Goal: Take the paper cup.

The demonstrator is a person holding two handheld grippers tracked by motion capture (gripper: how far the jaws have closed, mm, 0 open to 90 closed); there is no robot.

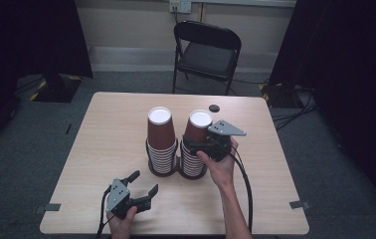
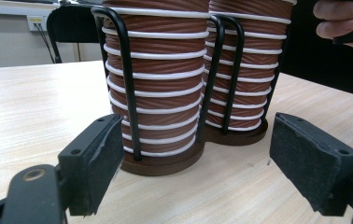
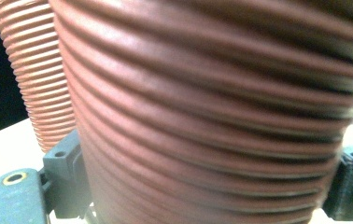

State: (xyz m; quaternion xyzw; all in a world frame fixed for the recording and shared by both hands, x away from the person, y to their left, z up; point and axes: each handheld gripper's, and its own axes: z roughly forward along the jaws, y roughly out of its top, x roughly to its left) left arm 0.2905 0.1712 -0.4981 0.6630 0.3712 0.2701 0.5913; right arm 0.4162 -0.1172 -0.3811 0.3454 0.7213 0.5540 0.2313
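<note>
The table carries two stacks of ribbed brown cups in black wire racks. The right stack is straddled by the right tool, jaws at both sides of the top cup, apparently gripping. A straight upward pull is advised, so lower cups stay seated. The left tool is held open, near the left stack.

Left gripper facing two cup stacks

Left gripper jaws wide apart, low over the table. Ahead, two stacks of ribbed brown cups in a black wire holder on round bases. Fingers of a hand at top right
</note>
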